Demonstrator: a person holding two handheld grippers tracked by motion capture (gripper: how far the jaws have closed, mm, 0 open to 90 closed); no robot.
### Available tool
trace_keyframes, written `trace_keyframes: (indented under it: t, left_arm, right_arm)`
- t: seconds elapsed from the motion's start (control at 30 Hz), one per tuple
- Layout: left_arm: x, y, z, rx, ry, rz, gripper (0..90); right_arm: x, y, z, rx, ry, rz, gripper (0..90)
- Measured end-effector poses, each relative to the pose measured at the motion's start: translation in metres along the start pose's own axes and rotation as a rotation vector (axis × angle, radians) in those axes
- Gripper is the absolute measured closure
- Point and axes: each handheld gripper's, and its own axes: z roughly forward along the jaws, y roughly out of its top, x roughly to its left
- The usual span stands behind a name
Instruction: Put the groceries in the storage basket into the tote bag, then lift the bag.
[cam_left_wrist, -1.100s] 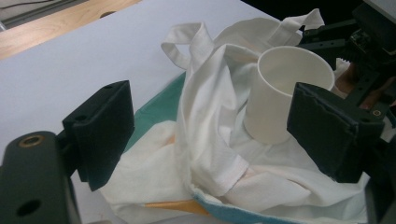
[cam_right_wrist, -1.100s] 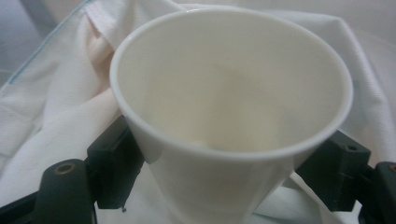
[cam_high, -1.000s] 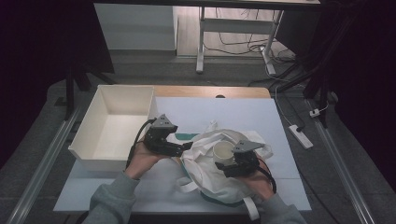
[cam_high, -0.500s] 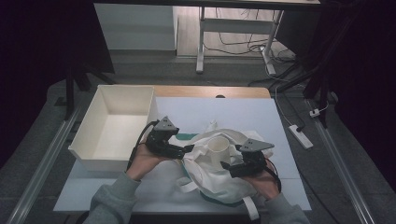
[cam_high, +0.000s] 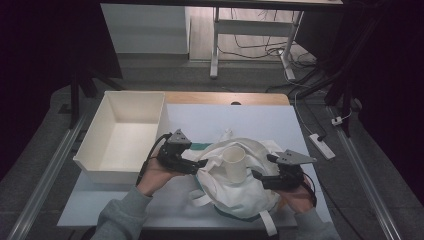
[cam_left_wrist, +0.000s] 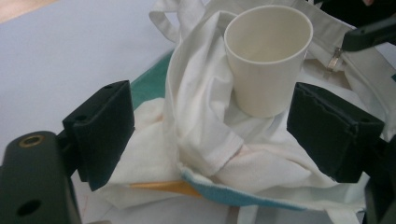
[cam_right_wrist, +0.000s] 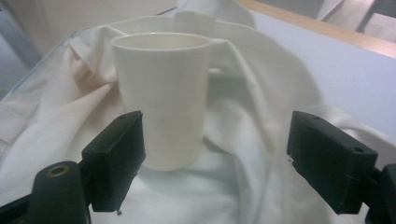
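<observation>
On the bench's (cam_high: 125, 210) left stands a white bin (cam_high: 125, 137); beside it the left gripper (cam_high: 197, 164) has released fingers (cam_left_wrist: 100, 130) straddling the cloth bag's (cam_high: 235, 185) bunched edge. Upright on soft folds mid-bag, the paper cup (cam_high: 235, 161) could topple if either tugs the fabric. At right, the right gripper's (cam_high: 257, 176) fingers (cam_right_wrist: 116, 154), just closing slightly, gape empty and could knock it.

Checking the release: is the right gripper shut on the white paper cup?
No: the right gripper has its jaws wide apart, with the white paper cup standing free on the white cloth bag.
</observation>
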Motion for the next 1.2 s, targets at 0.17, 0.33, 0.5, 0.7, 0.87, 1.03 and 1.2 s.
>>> trace_keyframes:
  t: [0.17, 0.33, 0.5, 0.7, 0.87, 1.03, 1.2]
  left_arm:
    - [-0.004, -0.006, -0.001, 0.014, -0.014, 0.002, 17.2]
    - [-0.004, -0.009, 0.001, 0.019, -0.010, -0.013, 17.8]
    - [-0.008, -0.010, 0.009, 0.033, -0.007, -0.012, 18.1]
    - [-0.009, -0.011, 0.016, 0.054, 0.040, -0.024, 21.7]
    - [-0.006, -0.012, 0.017, 0.051, 0.068, -0.050, 24.4]
    - [-0.004, -0.015, 0.022, 0.062, 0.088, -0.062, 27.9]
    - [-0.002, -0.018, 0.028, 0.081, 0.091, -0.071, 33.9]
  right_arm:
    - [-0.005, -0.003, -0.007, -0.002, -0.018, 0.009, 22.1]
    - [-0.007, -0.005, -0.010, 0.003, -0.021, 0.011, 23.3]
    - [-0.007, -0.006, -0.010, 0.007, -0.023, 0.004, 23.8]
    - [-0.009, -0.007, -0.010, 0.012, -0.029, 0.003, 24.0]
    - [-0.008, -0.007, -0.012, 0.018, -0.040, -0.002, 24.3]
    - [-0.011, -0.008, -0.013, 0.023, -0.050, 0.007, 24.7]
    - [-0.011, -0.009, -0.013, 0.032, -0.059, 0.002, 25.0]
